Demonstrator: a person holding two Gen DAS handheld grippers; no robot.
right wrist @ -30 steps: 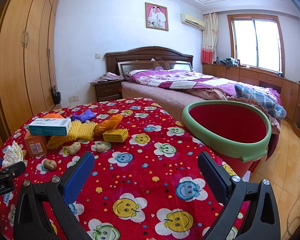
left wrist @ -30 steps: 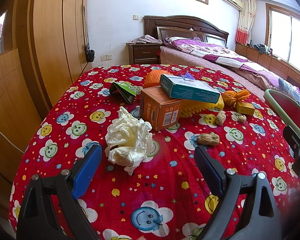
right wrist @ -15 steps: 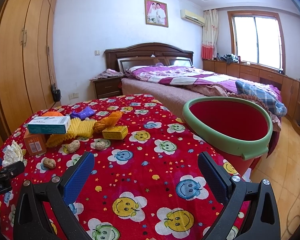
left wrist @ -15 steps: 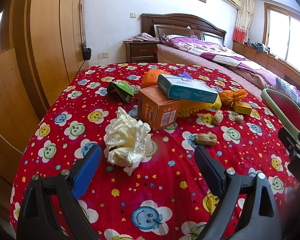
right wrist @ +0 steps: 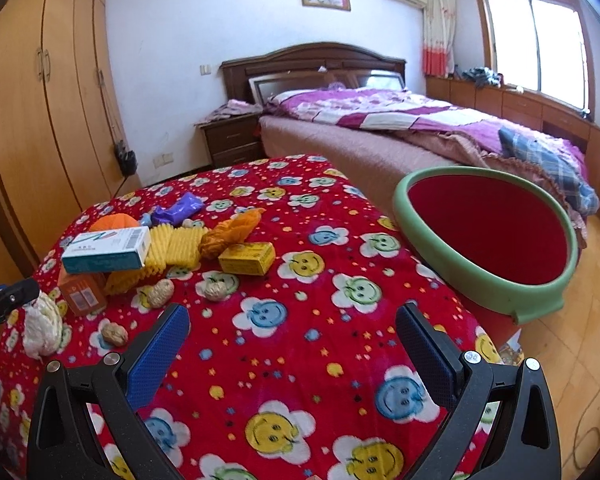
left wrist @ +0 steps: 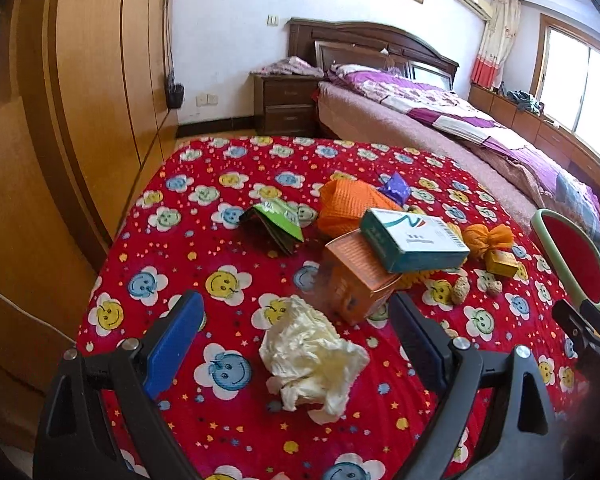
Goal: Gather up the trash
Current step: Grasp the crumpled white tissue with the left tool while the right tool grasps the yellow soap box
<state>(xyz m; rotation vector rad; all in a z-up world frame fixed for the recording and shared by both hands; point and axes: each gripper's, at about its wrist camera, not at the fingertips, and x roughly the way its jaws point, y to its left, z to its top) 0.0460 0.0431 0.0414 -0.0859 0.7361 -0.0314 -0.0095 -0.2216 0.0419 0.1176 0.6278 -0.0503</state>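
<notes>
Both jaws gape: left gripper (left wrist: 296, 340) straddles the crumpled tissue (left wrist: 314, 362); right gripper (right wrist: 292, 344) over bare tablecloth (right wrist: 300, 344).

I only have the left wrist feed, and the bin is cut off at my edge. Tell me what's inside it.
Observer: In the right wrist view the bin is open at the top and red inside. Nothing shows in the part that is visible.
Operator: Report the right gripper.
Observer: The right gripper is open with nothing between its fingers, above bare tablecloth.
Operator: Name any trash near the tissue that my own finger may hide.
Observer: A nut lies on the cloth beside the tissue, apart from it.
</notes>
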